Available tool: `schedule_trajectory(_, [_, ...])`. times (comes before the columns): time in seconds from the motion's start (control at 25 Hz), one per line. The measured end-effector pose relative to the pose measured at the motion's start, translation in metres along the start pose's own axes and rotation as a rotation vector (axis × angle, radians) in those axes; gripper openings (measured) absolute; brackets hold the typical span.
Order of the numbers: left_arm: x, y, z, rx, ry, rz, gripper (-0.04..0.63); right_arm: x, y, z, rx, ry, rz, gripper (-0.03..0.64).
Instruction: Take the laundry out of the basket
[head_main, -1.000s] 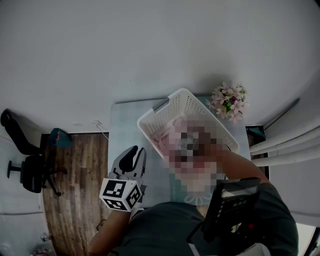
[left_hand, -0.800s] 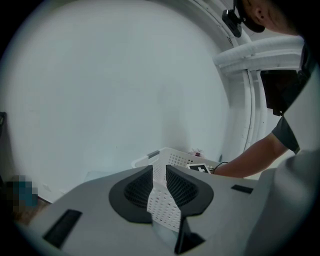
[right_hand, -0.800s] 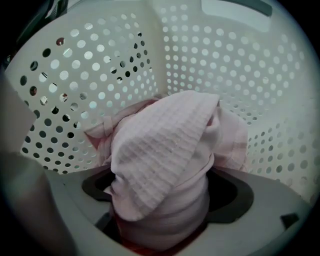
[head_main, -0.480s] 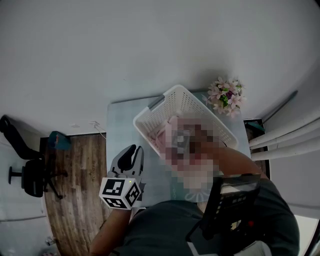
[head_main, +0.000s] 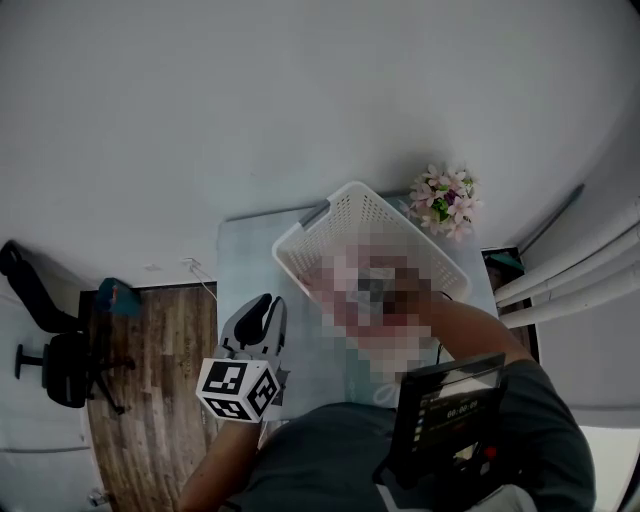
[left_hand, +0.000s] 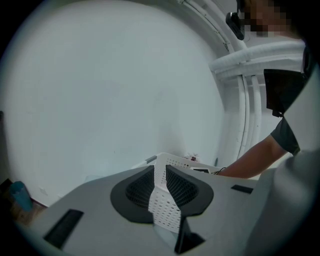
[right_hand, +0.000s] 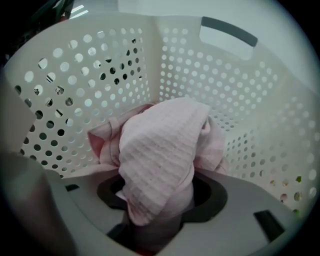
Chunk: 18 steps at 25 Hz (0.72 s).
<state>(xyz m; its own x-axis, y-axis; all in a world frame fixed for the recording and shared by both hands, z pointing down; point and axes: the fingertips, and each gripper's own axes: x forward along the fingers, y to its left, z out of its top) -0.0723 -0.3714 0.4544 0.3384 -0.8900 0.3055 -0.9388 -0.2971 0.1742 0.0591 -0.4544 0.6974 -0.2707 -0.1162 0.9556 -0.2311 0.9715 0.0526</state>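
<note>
A white perforated laundry basket (head_main: 375, 205) stands on the pale table (head_main: 245, 250). In the right gripper view a pink ribbed cloth (right_hand: 160, 150) lies bunched at the basket's (right_hand: 125, 65) bottom. My right gripper (right_hand: 157, 200) points steeply down into it; its jaws have just been closing and pinch a fold of that cloth. A mosaic patch hides this gripper in the head view. My left gripper (head_main: 265, 305) hovers left of the basket, clear of it. Its jaws (left_hand: 160, 185) stand a narrow gap apart, with nothing in it and only the basket's corner showing beyond.
Pink flowers (head_main: 443, 200) stand just behind the basket's right end. The basket has a grey handle (right_hand: 227, 30) on its far wall. Left of the table are wooden floor (head_main: 150, 400) and an office chair (head_main: 55, 350). White curtain folds (head_main: 570, 280) hang at the right.
The head view has shifted slightly. The basket and the left gripper stay where they were. The right gripper is hidden in every head frame.
</note>
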Motion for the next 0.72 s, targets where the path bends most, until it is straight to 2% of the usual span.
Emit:
schedule_trajectory(0.28, [-0.024,0.009,0.013,0.008,-0.050,-0.008,0.077,-0.036,-0.033,0.008,0.175,-0.098,-0.134,0.261])
schedule_trajectory(0.6, [-0.037,0.020,0.029,0.007,-0.091,-0.036,0.077,-0.115,-0.057,0.031,0.418,-0.412,-0.211,0.259])
schedule_trajectory(0.72, [-0.037,0.018,0.036,0.017,-0.098,-0.055,0.077,-0.144,-0.059,0.038,0.468,-0.501,-0.254,0.259])
